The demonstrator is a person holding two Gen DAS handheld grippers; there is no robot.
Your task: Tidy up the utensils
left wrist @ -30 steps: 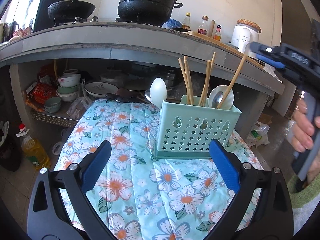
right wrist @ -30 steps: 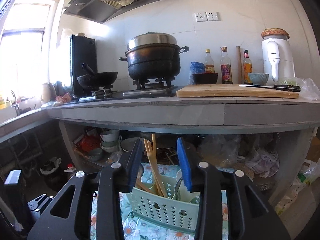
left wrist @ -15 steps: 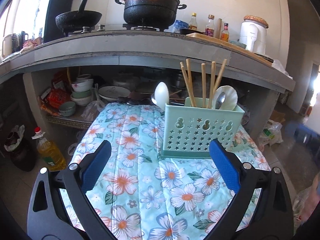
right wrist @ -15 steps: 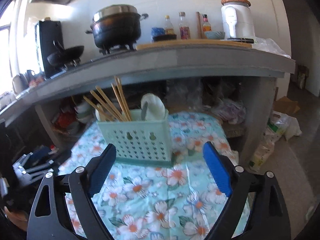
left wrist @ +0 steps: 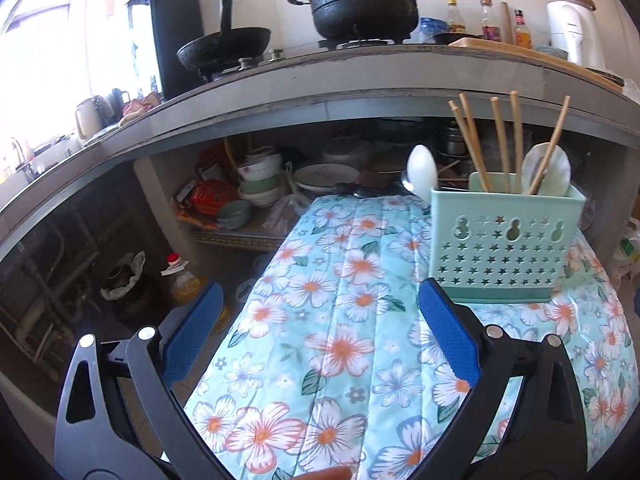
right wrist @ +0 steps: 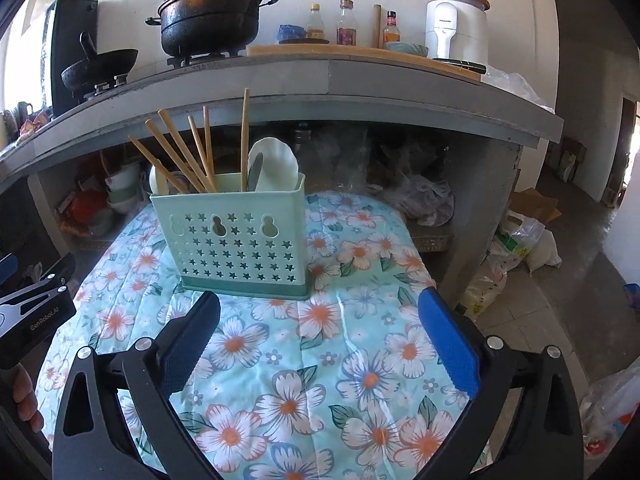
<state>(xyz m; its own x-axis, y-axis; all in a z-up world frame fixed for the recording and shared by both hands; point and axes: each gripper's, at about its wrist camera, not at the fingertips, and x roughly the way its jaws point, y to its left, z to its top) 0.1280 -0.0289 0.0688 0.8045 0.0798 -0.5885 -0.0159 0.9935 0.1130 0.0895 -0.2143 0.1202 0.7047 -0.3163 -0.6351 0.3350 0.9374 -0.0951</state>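
Holder [right wrist: 240,236] — centre of right-wrist view, on bench [right wrist: 320,360]; chopsticks [right wrist: 192,152] and spoons [right wrist: 276,164] inside. Right tongs [right wrist: 320,344] opening, empty; left tongs [left wrist: 316,336] apart, empty. Step: sorting apparently finished — next move, likely withdrawal or checking.

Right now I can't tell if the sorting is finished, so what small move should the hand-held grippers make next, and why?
Probably hold both back. The chopsticks and spoons already stand in the green holder, and no loose utensil shows on the floral cloth. The right hand-held gripper is opening with nothing between its jaws; the left hand-held gripper is open and empty too.
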